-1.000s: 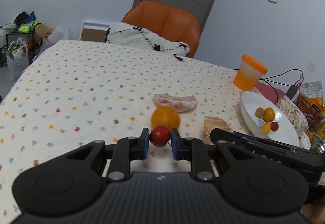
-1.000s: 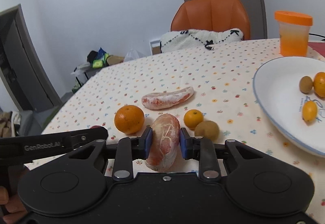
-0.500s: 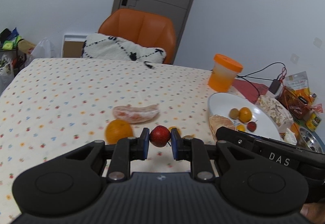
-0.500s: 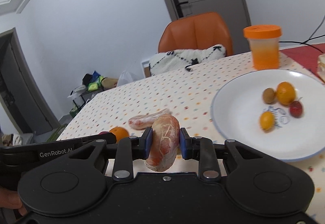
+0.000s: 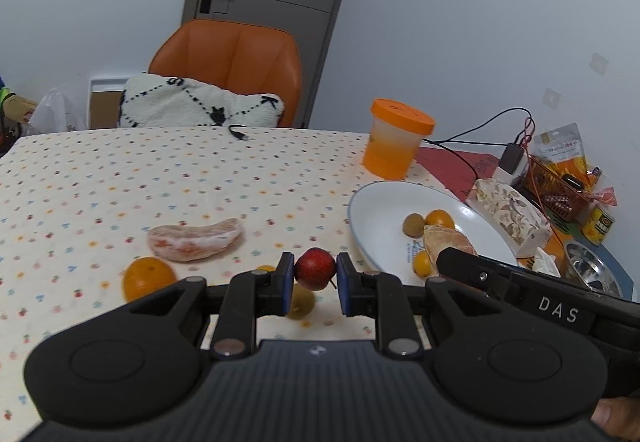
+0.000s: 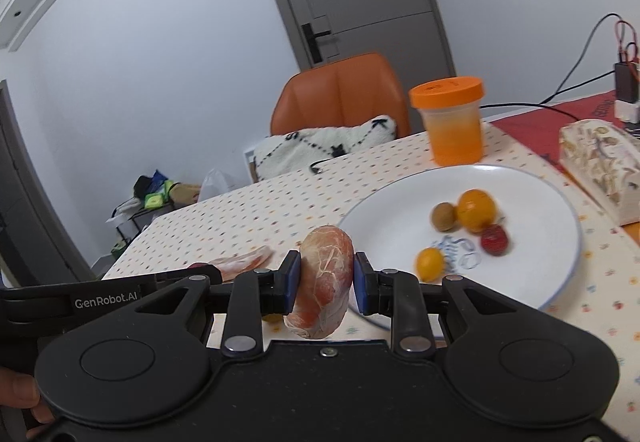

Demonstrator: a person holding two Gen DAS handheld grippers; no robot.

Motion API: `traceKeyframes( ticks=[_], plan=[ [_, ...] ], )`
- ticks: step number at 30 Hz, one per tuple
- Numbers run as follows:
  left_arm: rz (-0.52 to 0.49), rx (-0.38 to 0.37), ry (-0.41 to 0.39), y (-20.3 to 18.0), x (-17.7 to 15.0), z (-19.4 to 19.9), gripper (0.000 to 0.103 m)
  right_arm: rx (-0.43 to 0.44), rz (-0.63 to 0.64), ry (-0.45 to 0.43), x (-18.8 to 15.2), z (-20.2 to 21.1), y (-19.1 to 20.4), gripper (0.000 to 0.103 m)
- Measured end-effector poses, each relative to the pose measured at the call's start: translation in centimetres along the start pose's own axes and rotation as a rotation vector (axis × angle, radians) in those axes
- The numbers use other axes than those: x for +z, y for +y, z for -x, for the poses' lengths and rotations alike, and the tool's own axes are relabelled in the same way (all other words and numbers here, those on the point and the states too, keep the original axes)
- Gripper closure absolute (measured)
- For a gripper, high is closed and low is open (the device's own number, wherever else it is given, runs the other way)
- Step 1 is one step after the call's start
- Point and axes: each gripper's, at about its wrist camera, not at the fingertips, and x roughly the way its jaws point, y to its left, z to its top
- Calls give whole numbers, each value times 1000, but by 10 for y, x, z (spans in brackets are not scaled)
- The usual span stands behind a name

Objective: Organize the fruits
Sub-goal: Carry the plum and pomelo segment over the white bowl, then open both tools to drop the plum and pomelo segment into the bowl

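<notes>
My left gripper [image 5: 315, 276] is shut on a small red fruit [image 5: 315, 268], held above the table left of the white plate [image 5: 376, 197]. My right gripper [image 6: 325, 284] is shut on a peeled pomelo segment [image 6: 323, 284], held at the near left rim of the plate [image 6: 532, 181]. The plate holds a kiwi [image 6: 444, 216], an orange fruit [image 6: 476, 210], a red fruit [image 6: 494, 240] and a small yellow fruit [image 6: 430, 263]. On the table lie another pomelo segment [image 5: 196, 244], an orange [image 5: 149, 278] and a kiwi [image 5: 301, 301].
An orange-lidded jar [image 5: 396, 139] stands behind the plate. A patterned box [image 5: 508, 215], a red basket [image 5: 560, 185], a can [image 5: 598, 219], a metal bowl [image 5: 590, 270] and cables lie to the right. An orange chair [image 5: 232, 61] with a cushion stands behind the table.
Both grippers have moved right toward the plate with their fruit still held. The right gripper now reaches the plate's near rim.
</notes>
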Motion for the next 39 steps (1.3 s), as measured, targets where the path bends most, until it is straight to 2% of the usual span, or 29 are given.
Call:
traceKeyframes(
  ticks=[20,39],
  plan=[
    [-66,-25,55,-44,13,-52,82,-120,-61,-45,8,7,-63,77],
    [-101,4,112,-62,20,-103,82,-183,-119,-59,17,-7,-111,77]
  ],
)
